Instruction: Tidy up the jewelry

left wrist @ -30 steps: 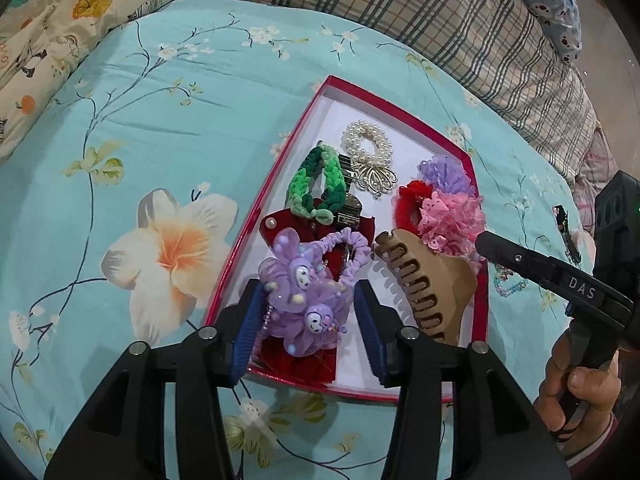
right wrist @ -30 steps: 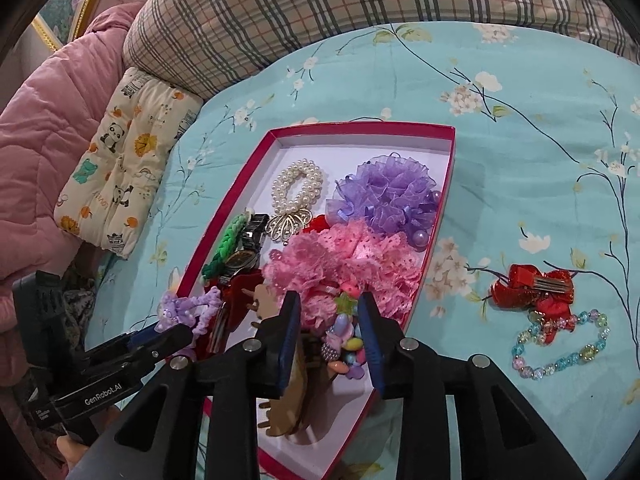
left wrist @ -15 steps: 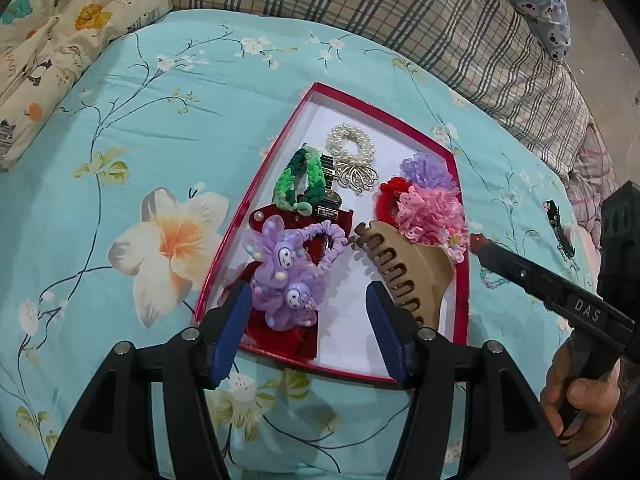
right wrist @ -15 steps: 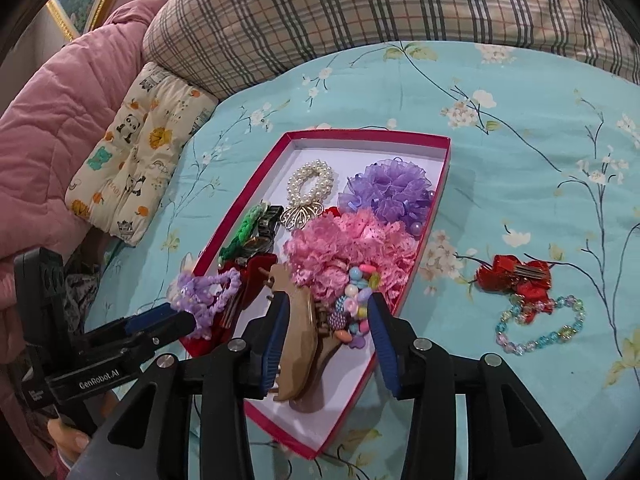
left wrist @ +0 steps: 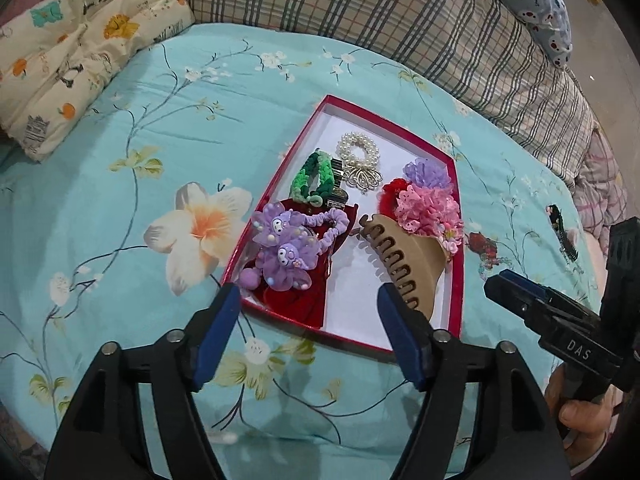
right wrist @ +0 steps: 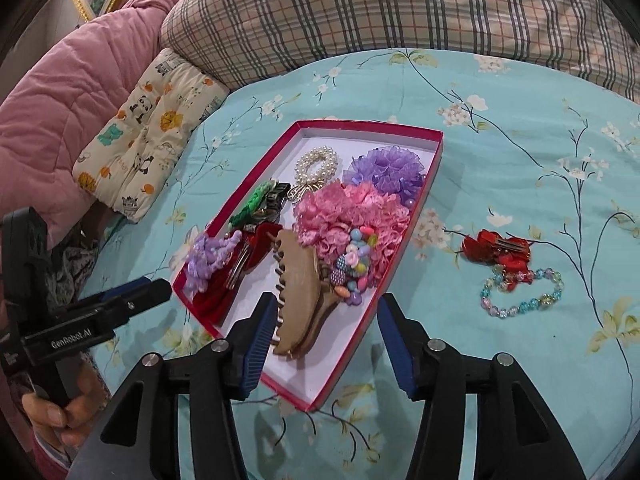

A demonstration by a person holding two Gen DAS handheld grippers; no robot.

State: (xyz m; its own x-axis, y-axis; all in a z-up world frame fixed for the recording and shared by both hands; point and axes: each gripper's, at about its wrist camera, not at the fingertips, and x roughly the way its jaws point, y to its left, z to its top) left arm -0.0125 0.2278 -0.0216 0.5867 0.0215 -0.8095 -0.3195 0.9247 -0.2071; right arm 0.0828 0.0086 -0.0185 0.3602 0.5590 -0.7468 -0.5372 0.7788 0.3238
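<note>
- Left gripper (left wrist: 310,326): spread wide, nothing between the blue ribbed pads, hovering just short of the box's near edge; black plastic arms splayed in a V.
- Right gripper (right wrist: 326,330): likewise wide apart and empty, poised over the box's near corner; left pad just beside the claw clip, contact unclear.
- Box (left wrist: 456,184): shallow card tray, red rim, white floor, flat on the bedspread (left wrist: 120,200).
- Inside the box, near left: purple scrunchie (left wrist: 286,252), gauzy, beaded, with two cartoon faces, lying on red velvet (left wrist: 296,308).
- Inside the box, near right: claw clip (left wrist: 408,256), smooth tan plastic, curved with long teeth.
- Beside the claw clip, toward the box's right wall: pink lace scrunchie (right wrist: 352,212), ruffled, with a cluster of glossy coloured beads (right wrist: 356,264) on its near edge.
- Behind the pink one: lilac organza scrunchie (right wrist: 386,170), frilly and round.
- Toward the box's far end: pearl ring (left wrist: 357,148) with a gold filigree fan; left of it, a green braided loop (left wrist: 314,178) against a dark clip.
- Outside the box, right of it on the cloth: red bow clip (right wrist: 496,248), and touching it a bracelet (right wrist: 520,292) of clear pastel beads.
- Bare fingers wrapped round each gripper handle at the frame edges.
</note>
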